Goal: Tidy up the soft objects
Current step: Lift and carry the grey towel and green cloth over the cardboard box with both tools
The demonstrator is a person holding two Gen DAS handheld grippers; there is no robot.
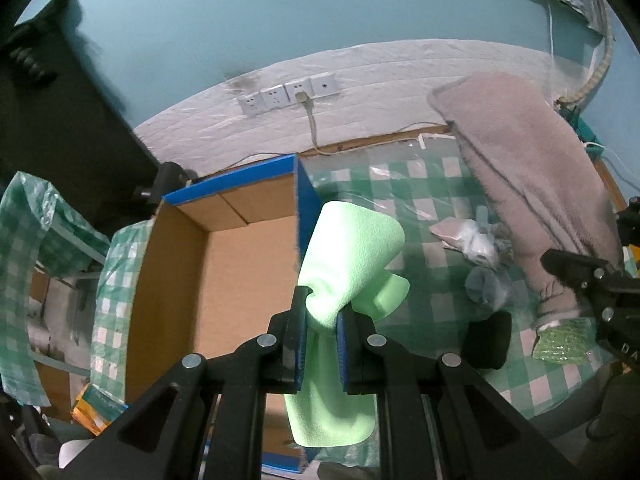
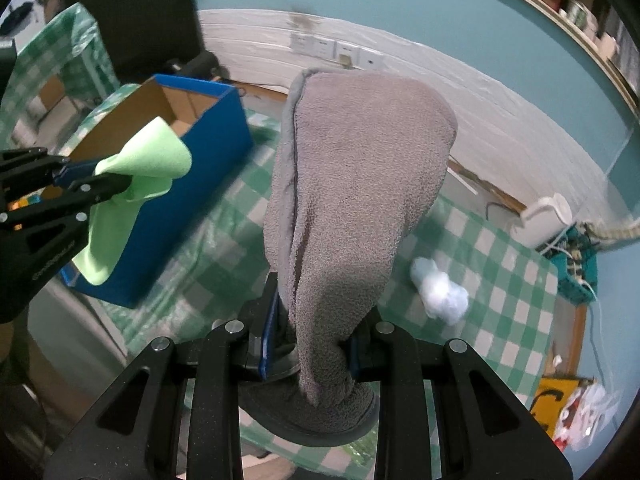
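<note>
My left gripper (image 1: 322,332) is shut on a light green cloth (image 1: 352,256) and holds it in the air by the right wall of an open blue cardboard box (image 1: 224,264). The right wrist view shows that gripper (image 2: 120,186), the green cloth (image 2: 148,164) and the box (image 2: 208,136) at the left. My right gripper (image 2: 308,344) is shut on a grey fleece towel (image 2: 352,184) that stands up above the table. In the left wrist view the towel (image 1: 532,168) and the right gripper (image 1: 588,280) are at the right.
A green-and-white checked tablecloth (image 2: 492,264) covers the table. A white fluffy wad (image 2: 440,292) lies on it; pale blue and white soft items (image 1: 480,248), a green sponge (image 1: 560,344) and a black object (image 1: 486,340) lie nearby. Wall sockets (image 1: 288,94) are behind.
</note>
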